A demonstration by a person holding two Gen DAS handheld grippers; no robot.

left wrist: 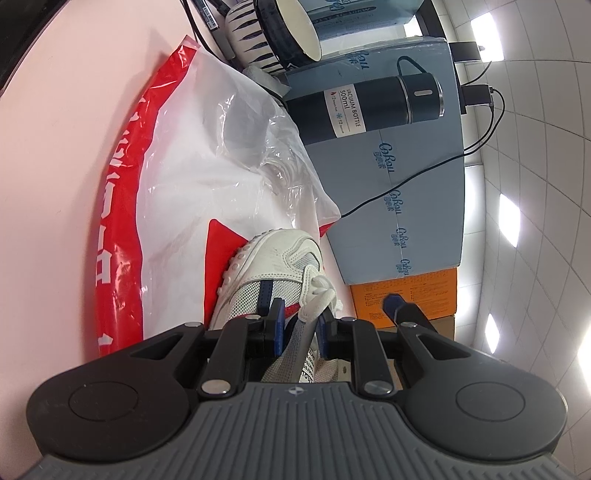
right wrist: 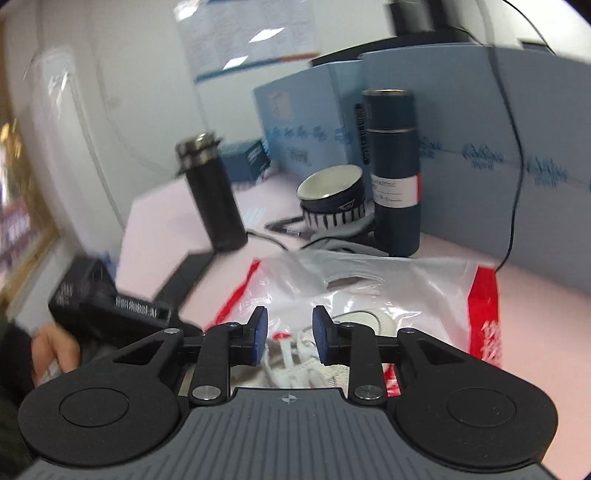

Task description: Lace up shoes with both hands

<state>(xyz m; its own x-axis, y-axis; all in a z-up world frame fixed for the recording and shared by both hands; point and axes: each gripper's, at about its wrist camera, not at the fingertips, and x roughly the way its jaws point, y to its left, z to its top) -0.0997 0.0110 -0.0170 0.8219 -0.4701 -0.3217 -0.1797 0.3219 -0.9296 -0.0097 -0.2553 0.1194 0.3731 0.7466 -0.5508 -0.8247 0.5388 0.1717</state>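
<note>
**Left gripper pinches the sneaker's tongue; right gripper hangs empty above the laces**

Nearest the left wrist camera, the left gripper (left wrist: 300, 320) fills the bottom of the frame, its blue pads narrowly parted and pressed against the grey tongue (left wrist: 301, 341) of a white sneaker (left wrist: 271, 275). The shoe lies just above the pads at lower centre, toe pointing up the frame, with a knot of white laces (left wrist: 320, 291) beside the right pad. It rests partly on a red and white plastic bag (left wrist: 166, 192) that spreads across the pink tabletop (left wrist: 62, 155) toward the upper left. To the right a dark vacuum bottle (left wrist: 373, 105) stands against a blue-grey carton (left wrist: 417, 206), with an orange box (left wrist: 417, 299) next to that. A striped bowl stack (left wrist: 273, 33) sits at the top centre. Tiled ceiling with light panels curves down the right edge.

In the blurred right wrist view, the right gripper (right wrist: 290, 336) stands at bottom centre with its pads a modest gap apart and nothing between them. Below and beyond them lie loose white laces (right wrist: 295, 363) and the bag (right wrist: 369, 291). Farther back on the tabletop (right wrist: 535, 295) are a black flask (right wrist: 214, 195) at centre left, the bowls (right wrist: 332, 201) and the vacuum bottle (right wrist: 393, 170) at centre right, before blue cartons (right wrist: 517, 155). A hand (right wrist: 55, 350) shows at the lower left edge.
</note>
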